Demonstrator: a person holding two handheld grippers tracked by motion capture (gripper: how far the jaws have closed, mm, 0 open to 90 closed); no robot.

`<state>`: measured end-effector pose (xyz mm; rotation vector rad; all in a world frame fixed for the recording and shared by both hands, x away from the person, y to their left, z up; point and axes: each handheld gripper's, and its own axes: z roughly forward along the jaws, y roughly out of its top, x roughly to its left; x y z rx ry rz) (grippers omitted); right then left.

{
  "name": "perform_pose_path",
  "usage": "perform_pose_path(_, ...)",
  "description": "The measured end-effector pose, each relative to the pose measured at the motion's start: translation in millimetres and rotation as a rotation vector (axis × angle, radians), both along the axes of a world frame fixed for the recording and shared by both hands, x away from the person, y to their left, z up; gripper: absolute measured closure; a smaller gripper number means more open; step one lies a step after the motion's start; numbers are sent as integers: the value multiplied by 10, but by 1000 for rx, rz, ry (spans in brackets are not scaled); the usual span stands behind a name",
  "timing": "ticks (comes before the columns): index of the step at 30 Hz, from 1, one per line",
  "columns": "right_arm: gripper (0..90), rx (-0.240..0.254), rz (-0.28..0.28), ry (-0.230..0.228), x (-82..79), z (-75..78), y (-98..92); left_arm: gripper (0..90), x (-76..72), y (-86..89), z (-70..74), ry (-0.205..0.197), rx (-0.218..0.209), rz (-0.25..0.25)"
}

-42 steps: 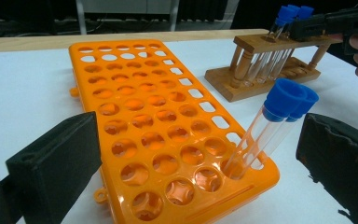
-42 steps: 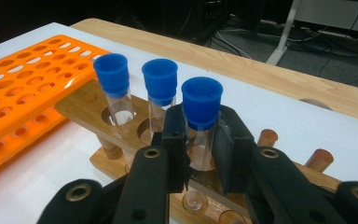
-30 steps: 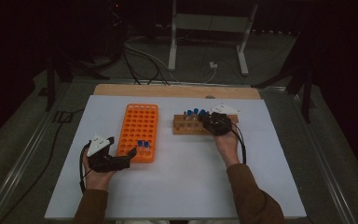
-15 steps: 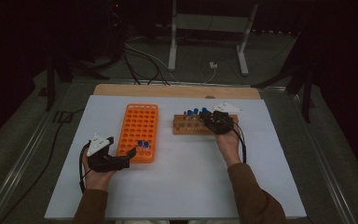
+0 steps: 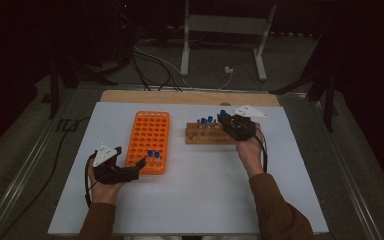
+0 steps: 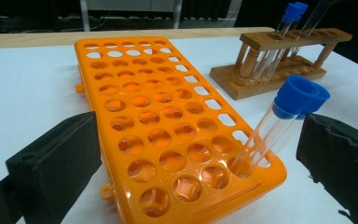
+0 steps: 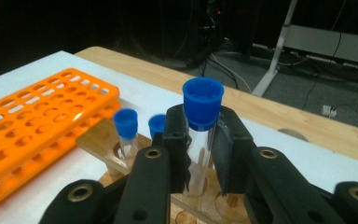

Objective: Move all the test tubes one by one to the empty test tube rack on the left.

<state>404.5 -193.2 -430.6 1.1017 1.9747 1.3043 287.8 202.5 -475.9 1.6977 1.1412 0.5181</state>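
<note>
So there are two racks on the white table (image 5: 190, 200). The orange rack (image 5: 149, 141) has two blue-capped tubes (image 6: 279, 122) leaning in its near corner holes. The wooden rack (image 5: 211, 134) holds two or three more; the overhead shot is too small to count them properly. The right gripper (image 7: 200, 144) is clamped on one blue-capped tube (image 7: 201, 135) just above the wooden rack. The left gripper (image 5: 139, 164) sits at the orange rack's near end with its jaws wide apart, holding nothing.
</note>
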Motion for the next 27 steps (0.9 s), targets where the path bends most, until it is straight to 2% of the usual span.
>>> perform_pose_path(15,766,8,29,-51,-99,224,-40,7,9,15,-7,-2,-9,-11)
perform_pose_path(27,764,18,84,-47,-170,241,55,8,12,22,-6,-14,-13,-18)
